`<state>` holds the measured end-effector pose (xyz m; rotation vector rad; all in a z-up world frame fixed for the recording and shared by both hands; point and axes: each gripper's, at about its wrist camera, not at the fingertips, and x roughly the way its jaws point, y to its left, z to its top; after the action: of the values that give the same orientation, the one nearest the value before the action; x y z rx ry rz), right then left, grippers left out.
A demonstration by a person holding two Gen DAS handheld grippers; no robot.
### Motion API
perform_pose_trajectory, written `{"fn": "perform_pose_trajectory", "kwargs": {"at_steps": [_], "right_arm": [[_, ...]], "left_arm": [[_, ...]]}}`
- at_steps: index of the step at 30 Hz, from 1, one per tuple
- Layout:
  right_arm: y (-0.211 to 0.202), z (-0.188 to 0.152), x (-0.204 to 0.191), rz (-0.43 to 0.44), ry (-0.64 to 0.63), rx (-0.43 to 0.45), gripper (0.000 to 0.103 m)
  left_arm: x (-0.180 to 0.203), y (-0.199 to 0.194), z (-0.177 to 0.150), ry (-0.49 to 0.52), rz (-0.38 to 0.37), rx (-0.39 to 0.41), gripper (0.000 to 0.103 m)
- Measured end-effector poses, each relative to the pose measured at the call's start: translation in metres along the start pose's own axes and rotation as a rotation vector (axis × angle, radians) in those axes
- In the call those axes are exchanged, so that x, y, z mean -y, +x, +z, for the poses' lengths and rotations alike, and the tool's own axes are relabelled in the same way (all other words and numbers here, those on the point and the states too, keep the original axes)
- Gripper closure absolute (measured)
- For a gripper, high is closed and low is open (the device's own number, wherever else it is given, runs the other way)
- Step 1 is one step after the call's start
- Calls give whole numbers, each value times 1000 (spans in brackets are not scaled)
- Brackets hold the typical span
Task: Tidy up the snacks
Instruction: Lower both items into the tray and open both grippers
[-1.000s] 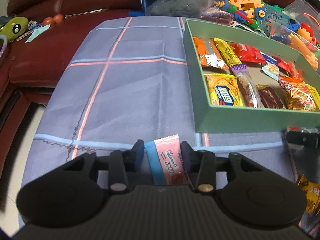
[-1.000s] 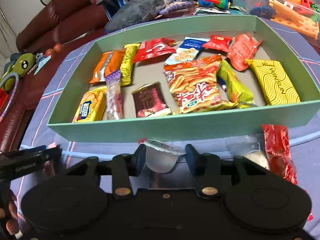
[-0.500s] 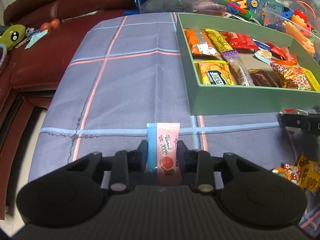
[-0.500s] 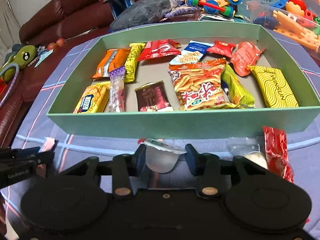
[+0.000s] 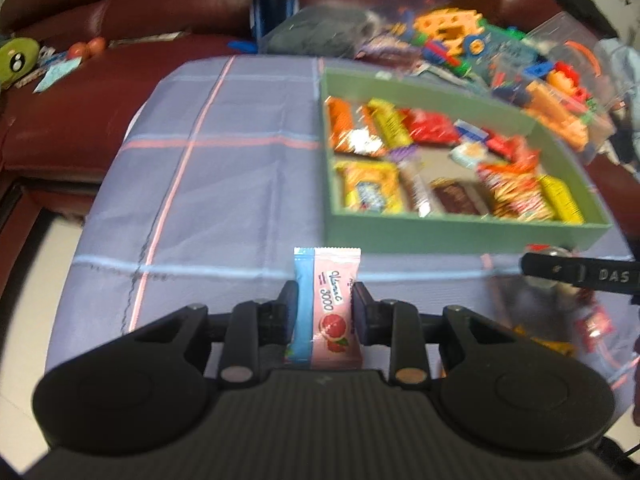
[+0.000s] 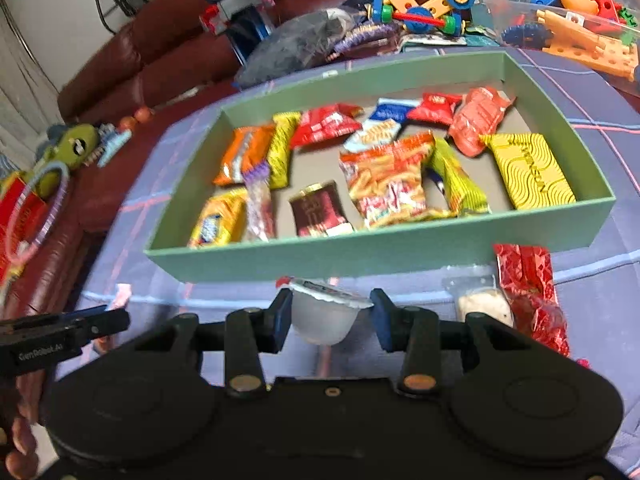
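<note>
- Left wrist view: left claw (image 5: 325, 300) pinching a pink-and-blue sachet (image 5: 327, 304), held upright between the pads, its top edge poking above the fingertips, clear of the surface.
- Beneath it, a grey-blue checked cloth (image 5: 224, 184) covering the surface (image 5: 120, 240).
- Ahead and to the right, a green box (image 5: 460, 234) standing on the cloth, packed with snack packets (image 5: 372, 192) in orange, yellow, red and brown; view blurred there.
- At the right edge, tip of the right claw (image 5: 536, 268) reaching in just below the box's near wall.
- Behind, a dark red sofa (image 5: 72, 120) and a heap of plastic toys (image 5: 500, 52).
- Right wrist view: right claw (image 6: 331, 312) pinching a small white jelly cup (image 6: 322, 318) by its sides, foil lid on top, just in front of the near wall of the green box (image 6: 380, 254).
- Inside the box, snack packets (image 6: 384, 184) lying flat in loose rows, a yellow one against the right wall.
- On the cloth to the right of the cup, a red packet (image 6: 528, 292) and a pale clear-wrapped snack (image 6: 482, 304), side by side, outside the box.
- At lower left, the left claw (image 6: 116, 314) with a pink corner of the sachet (image 6: 122, 294) showing past its tip, and a hand (image 6: 18, 440) at the frame edge.
</note>
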<state>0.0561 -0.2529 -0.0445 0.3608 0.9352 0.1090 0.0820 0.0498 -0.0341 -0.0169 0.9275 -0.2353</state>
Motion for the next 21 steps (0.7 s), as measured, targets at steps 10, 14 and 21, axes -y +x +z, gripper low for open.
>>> {"fn": "perform_pose_trajectory", "kwargs": {"at_steps": [10,14,21], "right_arm": [[-20,58,5,37,59,115,62],[-11,81,8,31,78,125,62],[13,108,14,17,100,119,62]], "left_arm": [[59,4,57,73,-111,81,75],[79,29,79,65,-136,66,75],[98,65,110,77,-130,55,75]]}}
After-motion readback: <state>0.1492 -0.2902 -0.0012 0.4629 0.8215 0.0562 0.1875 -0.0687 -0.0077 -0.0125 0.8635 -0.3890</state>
